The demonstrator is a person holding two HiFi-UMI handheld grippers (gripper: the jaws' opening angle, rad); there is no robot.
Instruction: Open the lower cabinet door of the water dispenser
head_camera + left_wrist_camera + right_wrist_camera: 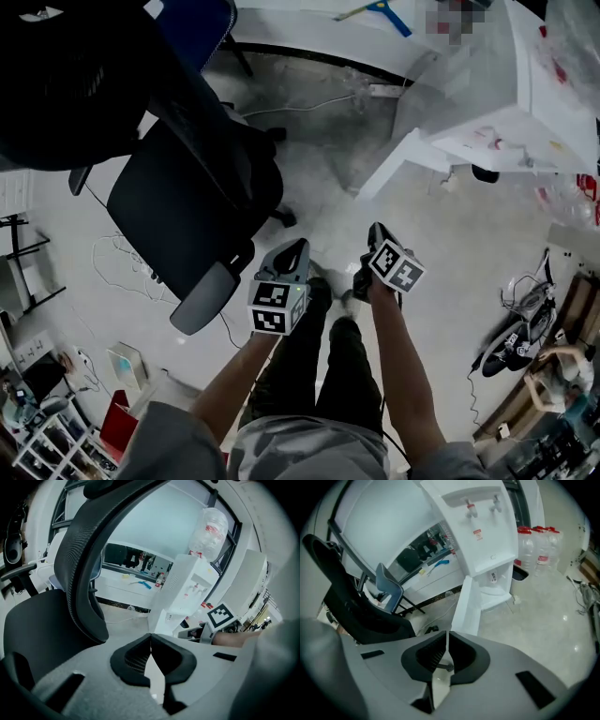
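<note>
Several things crowd the pale concrete floor [450,253] around the person. A large black office chair with a mesh backrest [187,202] stands at the left, just beside the left gripper's side; in the left gripper view its curved back arcs across most of the scene and covers part of the room beyond. A small blue chair [390,590] sits behind it, near a long white counter [300,33] along the far wall. Loose white cables [108,253] lie on the floor by the office chair. A row of clear plastic water bottles with red caps [539,545] stands on the floor just beside the tall white water dispenser [487,531], and a big clear bottle [209,529] sits upside down on top of it.

The dispenser stands ahead and to the right of the person, well apart from both grippers. Its white lower cabinet door [468,606] is swung open, standing out from the base on the side towards the chairs, edge-on to the right gripper view.

The grey left gripper with black pads [151,635] has its jaws together at the tips, with nothing between them. The matching right gripper [447,633] is likewise closed tip to tip and empty, pointing down towards the open door without touching it.
</note>
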